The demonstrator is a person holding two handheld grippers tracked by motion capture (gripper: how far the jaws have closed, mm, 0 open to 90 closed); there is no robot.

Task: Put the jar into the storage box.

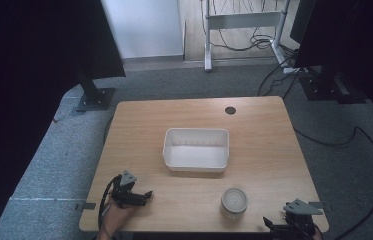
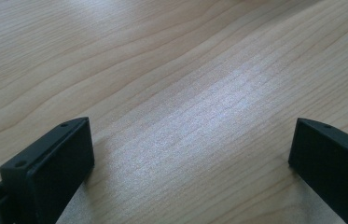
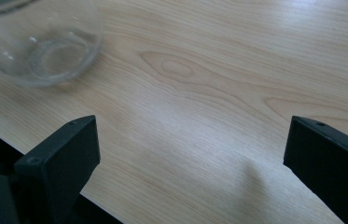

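Black claws (image 1: 146,195), grey triangular plates (image 1: 302,207)

Table: I see a wooden table (image 1: 264,145) with a small dark round hole (image 1: 230,110) near its far edge.
Bin: a white rectangular bin (image 1: 196,149) stands near the middle of the table, and it looks empty.
Jar: a clear glass jar (image 1: 234,202) stands upright near the front edge, well apart from the bin.
Left gripper: my left gripper (image 1: 145,196) lies low at the front left corner, jaws pointing to the right, toward the jar.
Right gripper: my right gripper (image 1: 269,223) is at the front right edge, just beside the jar, not touching it.
Floor: grey carpet with black cables (image 1: 369,145) at the right side.
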